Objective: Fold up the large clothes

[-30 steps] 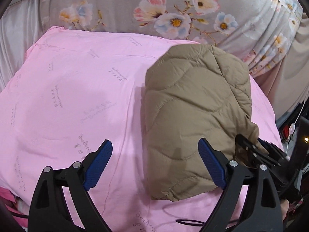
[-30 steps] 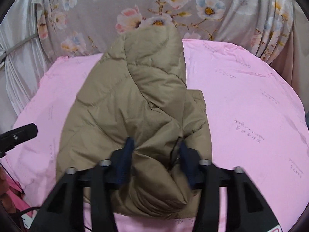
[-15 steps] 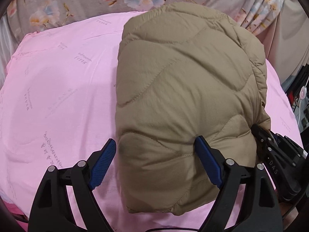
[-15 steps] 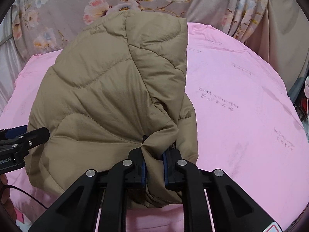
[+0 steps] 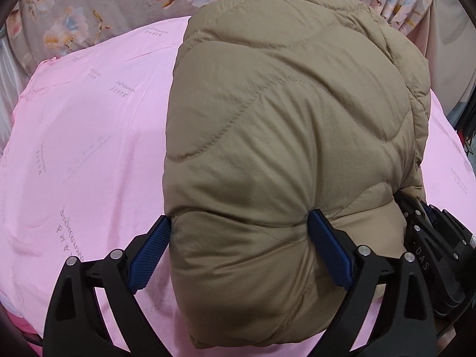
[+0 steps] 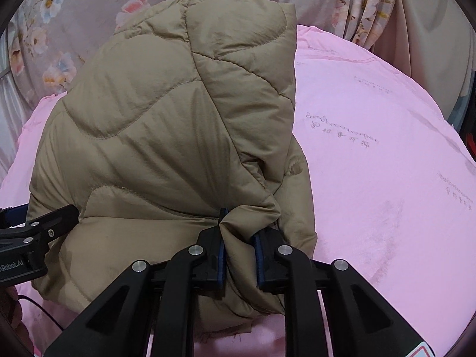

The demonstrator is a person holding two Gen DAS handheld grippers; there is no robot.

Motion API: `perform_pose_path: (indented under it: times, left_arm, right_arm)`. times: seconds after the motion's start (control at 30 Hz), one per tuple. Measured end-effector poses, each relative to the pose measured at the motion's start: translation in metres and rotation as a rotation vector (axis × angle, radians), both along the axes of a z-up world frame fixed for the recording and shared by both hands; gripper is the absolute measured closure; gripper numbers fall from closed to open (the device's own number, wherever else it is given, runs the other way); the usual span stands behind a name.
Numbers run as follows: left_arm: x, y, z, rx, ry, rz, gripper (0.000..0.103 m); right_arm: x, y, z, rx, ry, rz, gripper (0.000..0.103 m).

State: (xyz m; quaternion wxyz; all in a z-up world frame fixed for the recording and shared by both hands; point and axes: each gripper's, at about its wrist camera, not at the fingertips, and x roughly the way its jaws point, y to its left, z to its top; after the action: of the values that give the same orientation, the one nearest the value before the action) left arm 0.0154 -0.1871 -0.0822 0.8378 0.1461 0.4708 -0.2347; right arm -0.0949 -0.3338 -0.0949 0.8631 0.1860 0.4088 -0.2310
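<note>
A tan quilted puffer jacket (image 5: pixel 282 119) lies folded in a thick bundle on a pink sheet (image 5: pixel 89 134). My left gripper (image 5: pixel 239 250) straddles the near end of the bundle. Its jaws stand wide and are opening, and the blue pads (image 5: pixel 327 250) touch the fabric's sides. In the right wrist view the jacket (image 6: pixel 148 134) fills the left half. My right gripper (image 6: pixel 239 255) pinches a bunched fold at the near right corner, its jaws easing apart slightly with fabric still pressed between them. Each gripper shows in the other's view: the left gripper (image 6: pixel 38 232) and the right gripper (image 5: pixel 431 247).
The pink sheet (image 6: pixel 386 178) spreads bare to the right of the jacket and to the left of it. Grey floral cloth (image 5: pixel 104 6) hangs behind the bed. A beige curtain (image 6: pixel 431 44) stands at the far right. A cable (image 6: pixel 44 312) trails near the front left edge.
The left gripper came down and to the right from bare sheet until it straddled the jacket's near end. The right gripper's jaws closed from loosely around a fold to pinching it, and it sank lower.
</note>
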Motion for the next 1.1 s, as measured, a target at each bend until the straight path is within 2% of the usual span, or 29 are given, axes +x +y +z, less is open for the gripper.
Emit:
perform_pose_path:
  times: [0.13, 0.2, 0.23, 0.33, 0.4, 0.53, 0.67, 0.87, 0.93, 1.03, 1.1]
  left_arm:
    - [0.004, 0.008, 0.008, -0.034, 0.067, -0.006, 0.016]
    - [0.004, 0.017, 0.019, -0.066, 0.083, -0.008, 0.026]
    - [0.006, 0.022, 0.026, -0.084, 0.081, -0.008, 0.027]
    - [0.019, 0.038, 0.06, -0.151, 0.016, 0.026, 0.028]
    - [0.033, 0.042, 0.08, -0.189, -0.024, 0.048, 0.027]
    - [0.068, 0.033, 0.108, -0.209, -0.11, 0.102, 0.027]
    - [0.104, 0.013, 0.111, -0.237, -0.08, 0.126, 0.027]
    - [0.133, -0.034, 0.083, -0.204, -0.077, 0.129, 0.027]
    - [0.139, -0.049, 0.067, -0.178, -0.075, 0.117, 0.027]
    - [0.142, -0.07, 0.043, -0.118, -0.131, 0.124, 0.026]
    - [0.144, -0.078, 0.027, -0.087, -0.136, 0.126, 0.026]
  right_arm:
    - [-0.004, 0.001, 0.004, 0.0, -0.012, -0.003, 0.086]
    - [-0.01, 0.001, 0.014, 0.001, -0.013, -0.007, 0.085]
    - [-0.015, 0.002, 0.023, 0.001, -0.026, -0.003, 0.085]
    - [-0.022, -0.001, 0.052, -0.002, -0.086, -0.002, 0.083]
    - [-0.02, -0.009, 0.074, 0.001, -0.135, -0.009, 0.077]
    - [0.001, -0.037, 0.107, 0.012, -0.22, -0.046, 0.077]
    - [0.038, -0.069, 0.123, 0.04, -0.272, -0.073, 0.071]
    - [0.095, -0.088, 0.104, 0.085, -0.26, -0.08, 0.068]
    - [0.122, -0.085, 0.078, 0.096, -0.206, -0.055, 0.069]
    - [0.143, -0.08, 0.043, 0.076, -0.108, -0.044, 0.072]
    - [0.146, -0.083, 0.028, 0.097, -0.093, -0.049, 0.072]
